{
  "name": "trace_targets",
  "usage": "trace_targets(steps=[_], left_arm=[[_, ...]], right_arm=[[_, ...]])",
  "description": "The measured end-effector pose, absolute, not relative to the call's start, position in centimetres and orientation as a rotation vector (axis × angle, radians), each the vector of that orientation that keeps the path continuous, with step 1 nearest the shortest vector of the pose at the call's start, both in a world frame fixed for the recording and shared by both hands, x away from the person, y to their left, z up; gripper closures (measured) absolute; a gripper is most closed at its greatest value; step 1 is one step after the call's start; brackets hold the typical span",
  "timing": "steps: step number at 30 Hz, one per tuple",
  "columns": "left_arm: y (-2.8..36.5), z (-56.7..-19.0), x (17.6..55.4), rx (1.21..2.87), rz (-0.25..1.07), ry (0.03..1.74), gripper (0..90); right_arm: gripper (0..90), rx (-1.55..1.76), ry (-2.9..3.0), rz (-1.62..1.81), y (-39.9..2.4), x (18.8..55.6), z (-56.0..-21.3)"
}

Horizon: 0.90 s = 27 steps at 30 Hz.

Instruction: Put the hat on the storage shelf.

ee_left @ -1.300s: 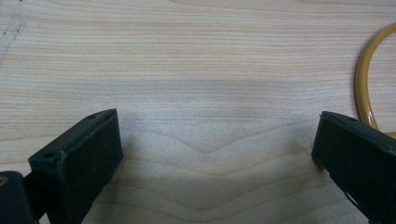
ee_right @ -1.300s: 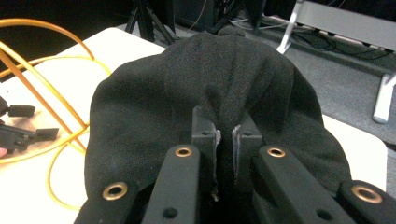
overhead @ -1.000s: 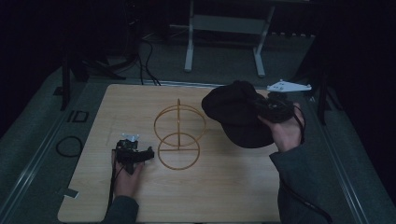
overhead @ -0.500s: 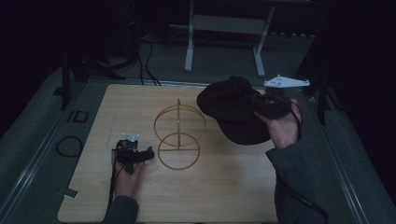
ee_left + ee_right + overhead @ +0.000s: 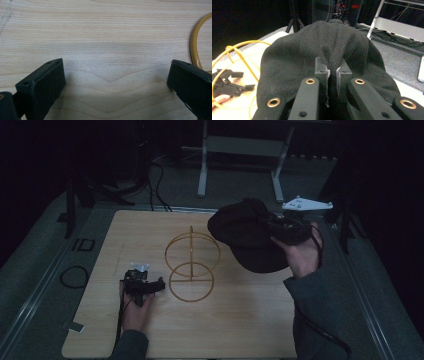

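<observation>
High view: I look forward and down over the table (image 5: 100, 330).
Left gripper view: close above the wood, stand (image 5: 196, 47) at right edge.
Right gripper view: close on the hat (image 5: 312, 50).
Shared: stand, hat, table.

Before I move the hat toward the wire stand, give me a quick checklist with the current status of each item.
1. Right tool pinching the black hat: ok, a fold of fabric is clamped between its pads.
2. Hat lifted off the table: ok, it hangs above the right edge.
3. Yellow wire stand upright: ok, it stands mid-table.
4. Path from hat to stand unobstructed: ok, nothing lies between them.
5. Left tool steadying the stand: not ok, its jaws are open on bare wood beside the base ring.
6. Hat opening facing the stand: cannot tell.
</observation>
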<state>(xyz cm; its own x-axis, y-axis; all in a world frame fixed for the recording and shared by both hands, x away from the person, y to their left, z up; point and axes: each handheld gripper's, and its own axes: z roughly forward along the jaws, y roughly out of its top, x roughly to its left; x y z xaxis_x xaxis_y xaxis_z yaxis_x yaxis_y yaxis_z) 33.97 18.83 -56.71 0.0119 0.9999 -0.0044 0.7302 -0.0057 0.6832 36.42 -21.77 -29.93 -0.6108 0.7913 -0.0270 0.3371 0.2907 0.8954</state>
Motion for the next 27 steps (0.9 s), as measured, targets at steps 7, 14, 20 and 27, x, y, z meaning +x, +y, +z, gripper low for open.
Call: trace_targets(steps=[7,14,20,27], left_arm=[[18.8,-56.7,34.0,1.787,0.694,1.769,1.2],[18.8,-56.7,34.0,1.79,0.694,1.769,1.3],[18.9,-56.7,34.0,1.793,0.693,1.769,1.3],[18.9,-56.7,34.0,1.793,0.693,1.769,1.3]], right_arm=[[83.4,0.996,2.087,1.298,-21.3,36.4,-29.4],[83.4,0.975,2.092,1.313,-20.6,36.3,-29.0],[83.4,0.964,2.089,1.333,-20.2,36.3,-28.6],[83.4,0.939,2.097,1.335,-19.6,36.2,-28.2]])
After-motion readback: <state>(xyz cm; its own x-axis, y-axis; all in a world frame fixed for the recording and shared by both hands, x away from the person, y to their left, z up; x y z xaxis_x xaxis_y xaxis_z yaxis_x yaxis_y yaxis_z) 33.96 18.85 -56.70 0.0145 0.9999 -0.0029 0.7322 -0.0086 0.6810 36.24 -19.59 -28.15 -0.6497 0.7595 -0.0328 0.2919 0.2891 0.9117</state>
